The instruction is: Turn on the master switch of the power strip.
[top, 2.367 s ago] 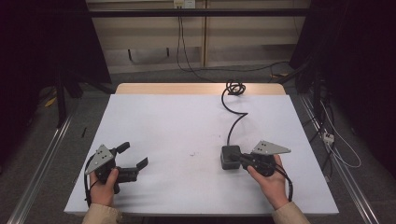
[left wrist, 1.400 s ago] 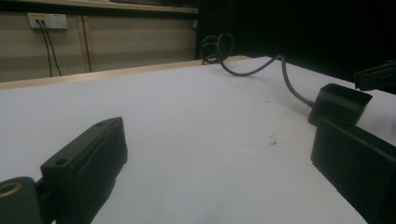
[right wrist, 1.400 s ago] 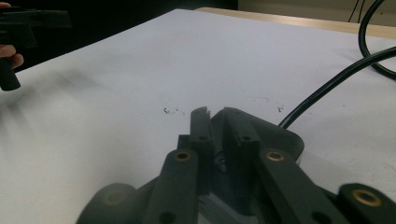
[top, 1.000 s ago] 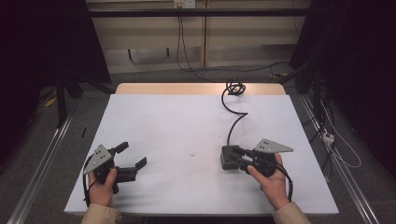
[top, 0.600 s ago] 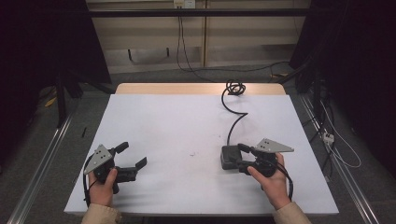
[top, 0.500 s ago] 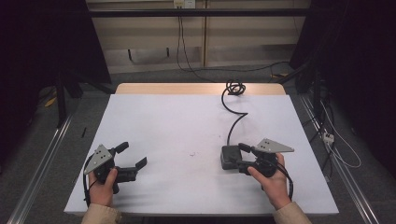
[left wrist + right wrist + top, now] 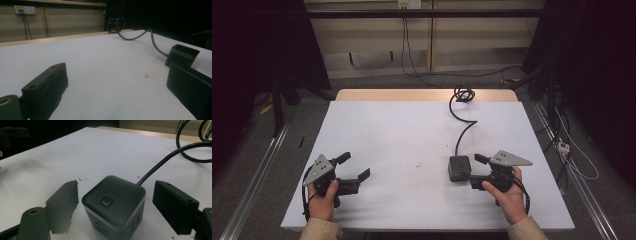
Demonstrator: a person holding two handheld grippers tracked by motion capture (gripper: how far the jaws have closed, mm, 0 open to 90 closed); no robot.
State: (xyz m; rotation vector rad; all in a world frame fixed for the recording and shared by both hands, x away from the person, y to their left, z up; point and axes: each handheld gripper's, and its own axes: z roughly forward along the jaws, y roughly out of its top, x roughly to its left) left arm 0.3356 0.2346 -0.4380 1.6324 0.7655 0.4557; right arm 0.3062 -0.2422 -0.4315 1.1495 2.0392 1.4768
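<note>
Right gripper [image 7: 476,173] is straddling the power cube [image 7: 115,205], jaws spread, likely lining up a grasp; left gripper [image 7: 353,170] is idling, jaws spread, on white surface [image 7: 397,130].

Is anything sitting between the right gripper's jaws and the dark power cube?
Nothing visible does. The right gripper is open with one jaw on each side of the power cube, apart from it. The cube's cable runs off its far side, out of the way.

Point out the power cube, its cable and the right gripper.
power cube [image 7: 113,202], right gripper view, top face by the button
cable [image 7: 460,131], high view, mid-length
right gripper [image 7: 474,171], high view, between the open jaws
</note>
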